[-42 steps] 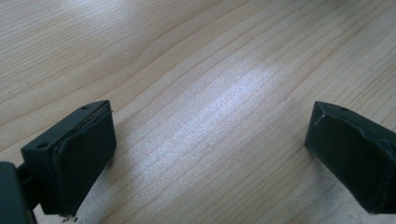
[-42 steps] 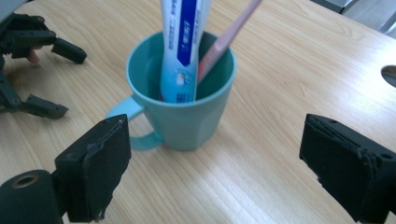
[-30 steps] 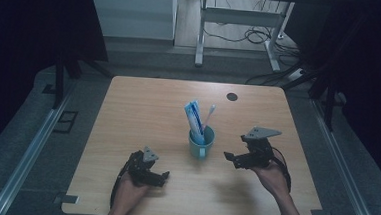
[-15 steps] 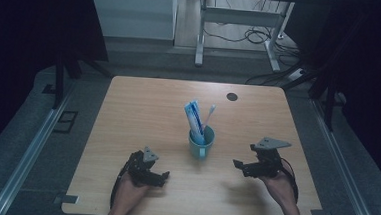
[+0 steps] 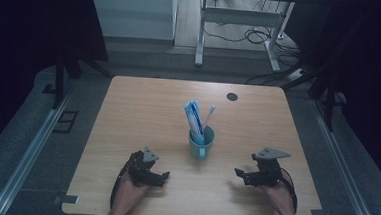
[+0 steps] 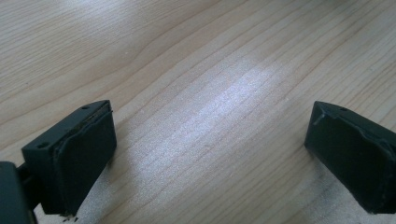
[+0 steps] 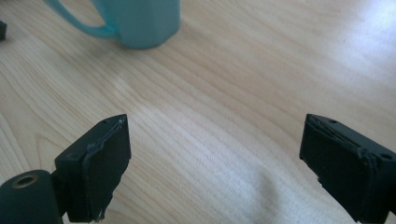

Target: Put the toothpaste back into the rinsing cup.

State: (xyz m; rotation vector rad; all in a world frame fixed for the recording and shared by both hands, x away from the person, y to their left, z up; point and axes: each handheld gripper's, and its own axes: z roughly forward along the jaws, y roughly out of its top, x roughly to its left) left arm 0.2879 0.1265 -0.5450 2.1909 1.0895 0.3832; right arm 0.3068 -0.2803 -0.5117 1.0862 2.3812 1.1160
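The right tool (image 5: pixel 245 175) rests low on the worktop (image 5: pixel 143 109), near the person, with its jaws wide apart and nothing between them. In the right gripper view there is bare wood between the two black jaws, and the blue cup (image 7: pixel 140 21) stands a little way ahead, its handle sticking out to one side. The left tool (image 5: pixel 160 177) sits on the near left of the worktop. It is wide too and holds nothing.

The cup (image 5: pixel 201 143) stands in the middle of the worktop, between the two tools and a bit farther away. A toothbrush (image 5: pixel 209 113) and a blue and white tube (image 5: pixel 194 116) stand up in it, leaning.

The cup looks top-heavy with those tall things inside. If a tool comes in fast and bumps its side or handle, it could tip, and the brush and tube could spill out. Pulling one thing out at a slant could also drag the cup along.
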